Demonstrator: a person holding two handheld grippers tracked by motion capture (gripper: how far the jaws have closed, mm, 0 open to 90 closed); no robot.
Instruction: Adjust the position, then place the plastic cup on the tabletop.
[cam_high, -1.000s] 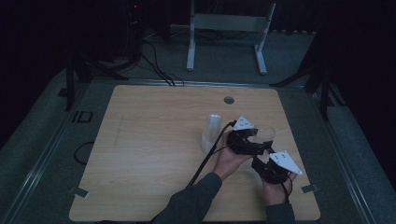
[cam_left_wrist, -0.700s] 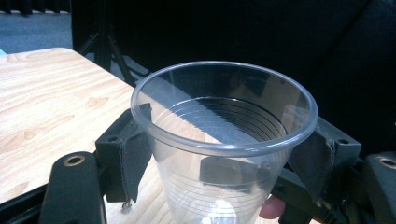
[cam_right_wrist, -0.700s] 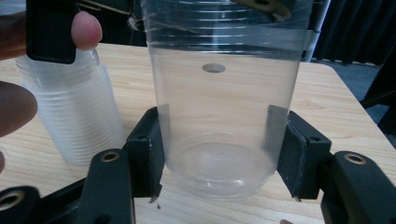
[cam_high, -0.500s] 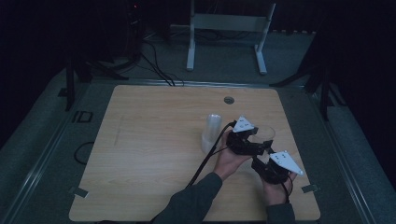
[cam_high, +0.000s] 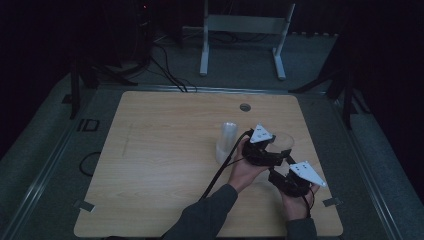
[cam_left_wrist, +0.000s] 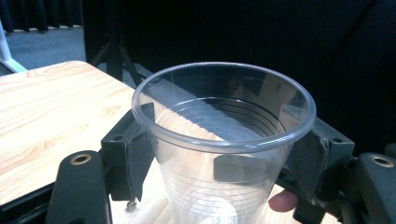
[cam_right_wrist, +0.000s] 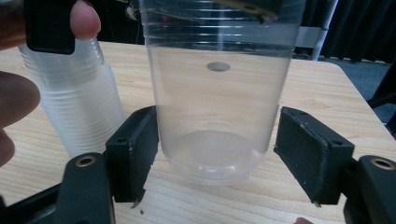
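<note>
A clear plastic cup stands with its base on the wooden table, right of centre. My left gripper has just been closing, and its pads now press on the cup's sides under the rim. In the high view the left gripper sits beside the cup. My right gripper has just opened around the lower part of the cup. Its left pad is against the wall; its right pad stands clear. In the high view the right gripper lies nearer the front edge.
A stack of clear cups stands just left of the held cup; it also shows at the left of the right gripper view as the stack. A round hole lies in the table's far side. A metal stand is beyond the table.
</note>
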